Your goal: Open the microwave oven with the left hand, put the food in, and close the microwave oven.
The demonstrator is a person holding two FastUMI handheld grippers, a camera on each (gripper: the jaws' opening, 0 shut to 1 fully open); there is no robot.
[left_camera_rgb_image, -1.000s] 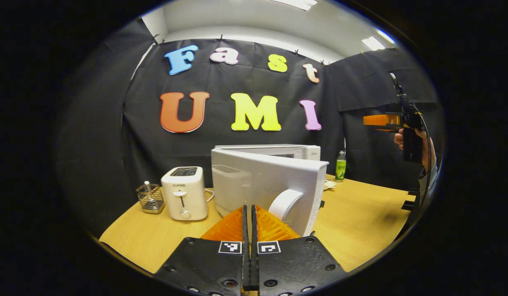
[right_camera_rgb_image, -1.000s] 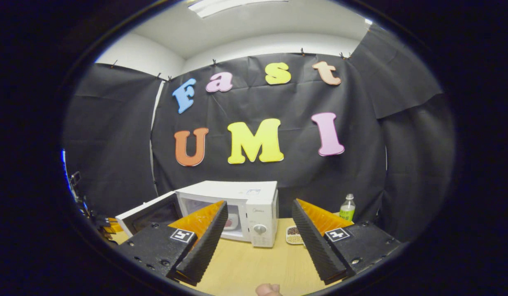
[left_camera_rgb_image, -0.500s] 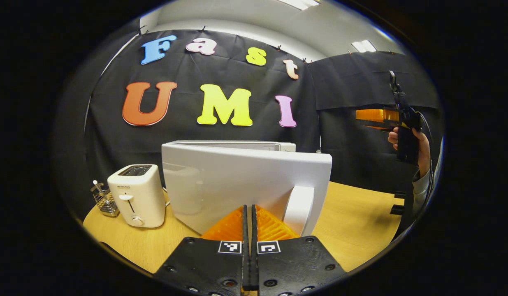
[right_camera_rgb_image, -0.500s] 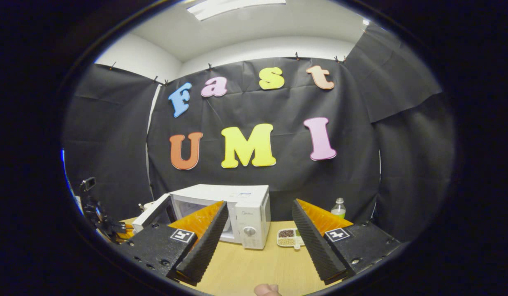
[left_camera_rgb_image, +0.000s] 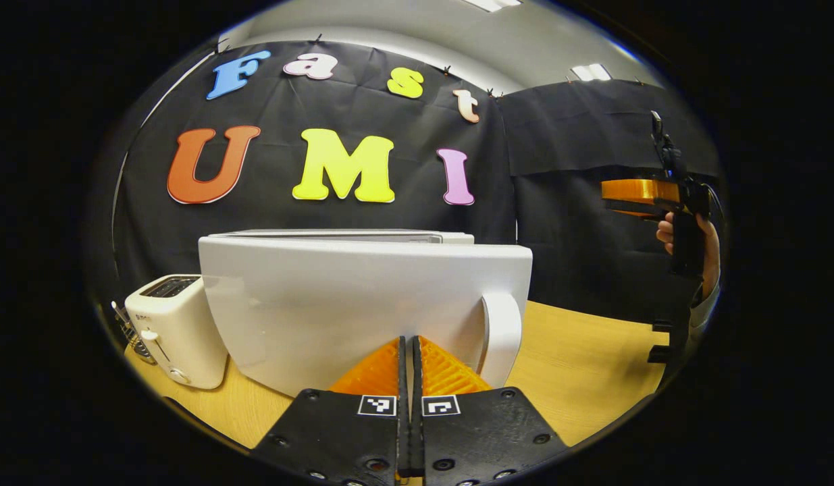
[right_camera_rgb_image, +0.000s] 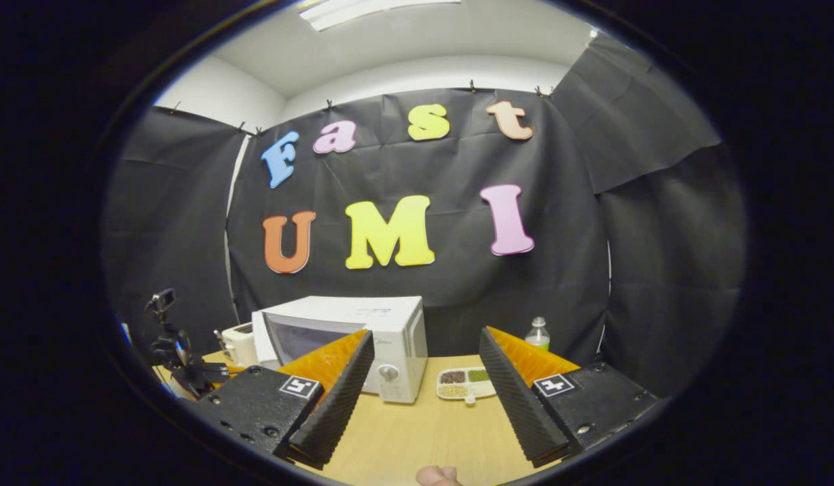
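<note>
The left gripper [left_camera_rgb_image: 408, 344] has its two orange fingers pressed flat together with nothing between them, their tips right up against the white microwave door [left_camera_rgb_image: 362, 307], which spreads broad across the left gripper view just ahead of the tips. The door's curved white handle [left_camera_rgb_image: 501, 334] stands just right of those tips, close beside them but not between them; whether the tips actually touch the door panel cannot be told. Above the door's upper edge the top of the microwave [left_camera_rgb_image: 335, 235] shows as a thin pale strip. A white toaster [left_camera_rgb_image: 177, 331] sits on the wooden tabletop [left_camera_rgb_image: 585, 364] to the left of the door, with a wire rack [left_camera_rgb_image: 125, 331] half hidden at its far side. At the right edge of this view the right gripper [left_camera_rgb_image: 636, 192] is held high above the tabletop, well apart from the microwave, in a hand [left_camera_rgb_image: 687, 236]. In the right gripper view the right gripper [right_camera_rgb_image: 422, 351] is spread wide with nothing between its fingers, and the microwave [right_camera_rgb_image: 342, 341] stands farther off behind the left finger, its door looking nearly or fully closed against the body. A divided tray of food [right_camera_rgb_image: 465, 385] lies on the tabletop [right_camera_rgb_image: 417, 439] just right of the microwave, between the two fingers as seen from here, and a green bottle [right_camera_rgb_image: 538, 334] stands behind it near the cloth wall. The left gripper [right_camera_rgb_image: 187, 368] shows at the far left, in front of the microwave.
</note>
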